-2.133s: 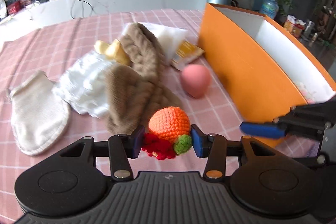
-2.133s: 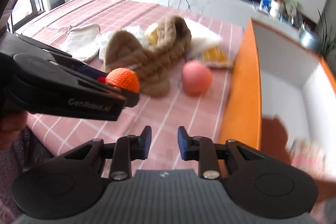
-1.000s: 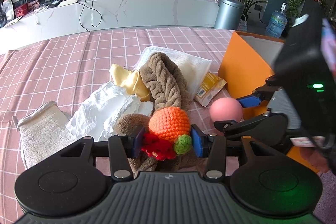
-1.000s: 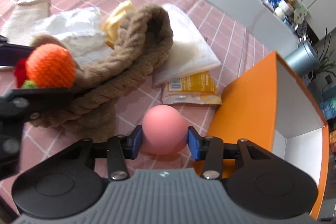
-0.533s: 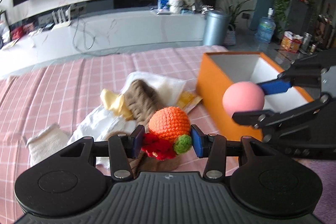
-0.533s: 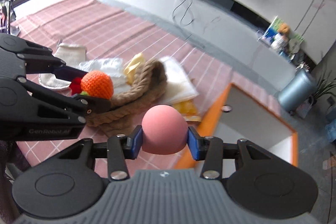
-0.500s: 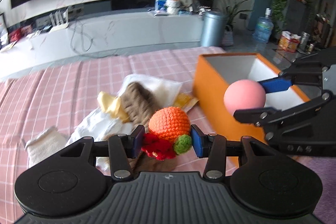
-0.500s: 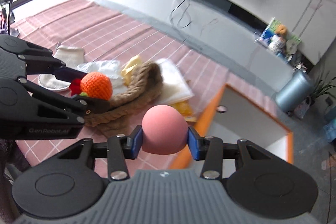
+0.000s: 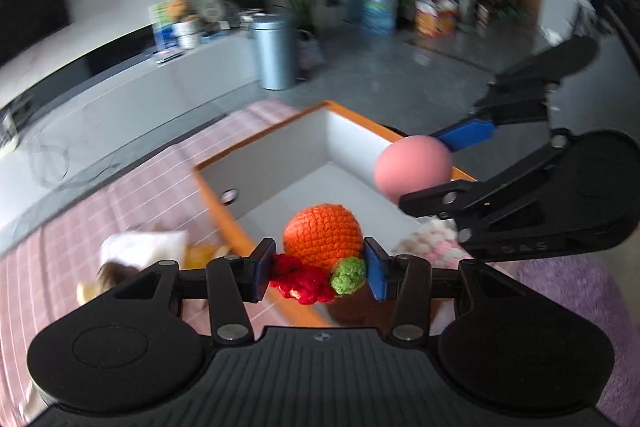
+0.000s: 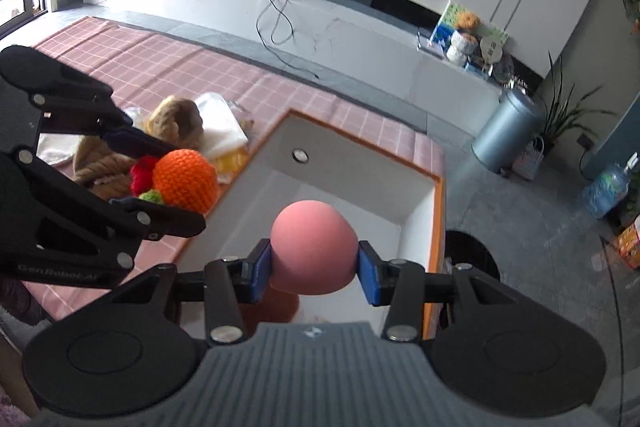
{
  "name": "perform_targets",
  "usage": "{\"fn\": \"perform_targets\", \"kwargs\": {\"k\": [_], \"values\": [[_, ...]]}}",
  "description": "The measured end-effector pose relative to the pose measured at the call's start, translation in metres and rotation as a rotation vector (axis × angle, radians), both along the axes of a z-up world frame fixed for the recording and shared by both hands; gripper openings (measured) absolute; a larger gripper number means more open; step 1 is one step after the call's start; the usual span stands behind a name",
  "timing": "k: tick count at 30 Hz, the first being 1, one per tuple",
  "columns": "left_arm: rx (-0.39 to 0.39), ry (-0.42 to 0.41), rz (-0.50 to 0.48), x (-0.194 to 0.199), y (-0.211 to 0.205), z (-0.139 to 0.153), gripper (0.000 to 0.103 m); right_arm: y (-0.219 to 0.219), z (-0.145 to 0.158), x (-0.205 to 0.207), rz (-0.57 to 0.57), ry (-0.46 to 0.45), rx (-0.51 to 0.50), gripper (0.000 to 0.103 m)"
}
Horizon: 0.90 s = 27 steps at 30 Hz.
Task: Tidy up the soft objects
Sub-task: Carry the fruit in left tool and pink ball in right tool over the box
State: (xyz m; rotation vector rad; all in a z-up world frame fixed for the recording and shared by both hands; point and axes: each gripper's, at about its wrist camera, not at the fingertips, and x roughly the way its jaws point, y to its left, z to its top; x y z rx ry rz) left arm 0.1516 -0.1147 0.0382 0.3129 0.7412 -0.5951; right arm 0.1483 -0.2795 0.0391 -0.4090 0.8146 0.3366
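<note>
My left gripper (image 9: 318,269) is shut on an orange crocheted ball (image 9: 323,231) with red and green knit bits, held above the near left rim of the orange box (image 9: 224,215). My right gripper (image 10: 315,271) is shut on a smooth pink ball (image 10: 314,247), which hangs over the box's white inside (image 10: 320,187). In the right wrist view the left gripper (image 10: 160,183) with the crocheted ball (image 10: 186,179) sits at the left, over the box's left wall. In the left wrist view the right gripper (image 9: 432,163) holds the pink ball (image 9: 414,167) over the far right rim.
A pink-and-white fluffy thing (image 9: 434,243) lies in the box. On the pink checked cloth (image 10: 160,67) left of the box lie a brown knitted scarf (image 10: 176,119), white cloths (image 10: 220,127) and a yellow packet (image 9: 202,253). A grey bin (image 10: 506,131) stands on the floor beyond.
Both grippers rose and swung right from the pile of soft things to above the orange box, each keeping its ball. The right one first closed on the pink ball on the cloth.
</note>
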Motion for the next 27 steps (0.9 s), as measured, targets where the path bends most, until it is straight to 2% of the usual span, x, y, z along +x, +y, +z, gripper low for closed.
{"fn": "perform_targets", "kwargs": {"k": [3, 7, 9, 14, 18, 21, 27], "values": [[0.065, 0.017, -0.074, 0.005, -0.026, -0.01, 0.053, -0.017, -0.018, 0.008, -0.02, 0.054, 0.004, 0.045], [0.205, 0.005, -0.179, 0.007, -0.058, -0.03, 0.053, -0.034, -0.041, 0.02, -0.049, 0.097, 0.01, 0.045], [0.273, -0.007, -0.218, 0.01, -0.068, -0.04, 0.053, -0.036, -0.049, 0.024, -0.044, 0.112, 0.016, 0.045], [0.386, 0.006, -0.288, 0.017, -0.083, -0.063, 0.054, -0.031, -0.062, 0.036, -0.017, 0.139, 0.027, 0.045], [0.444, 0.018, -0.296, 0.023, -0.091, -0.078, 0.055, -0.025, -0.073, 0.042, 0.009, 0.148, 0.009, 0.046], [0.456, 0.043, -0.306, 0.027, -0.092, -0.087, 0.057, -0.026, -0.08, 0.048, 0.016, 0.168, 0.018, 0.046], [0.497, 0.027, -0.334, 0.034, -0.096, -0.1, 0.062, -0.029, -0.094, 0.057, 0.015, 0.201, 0.006, 0.048]]}}
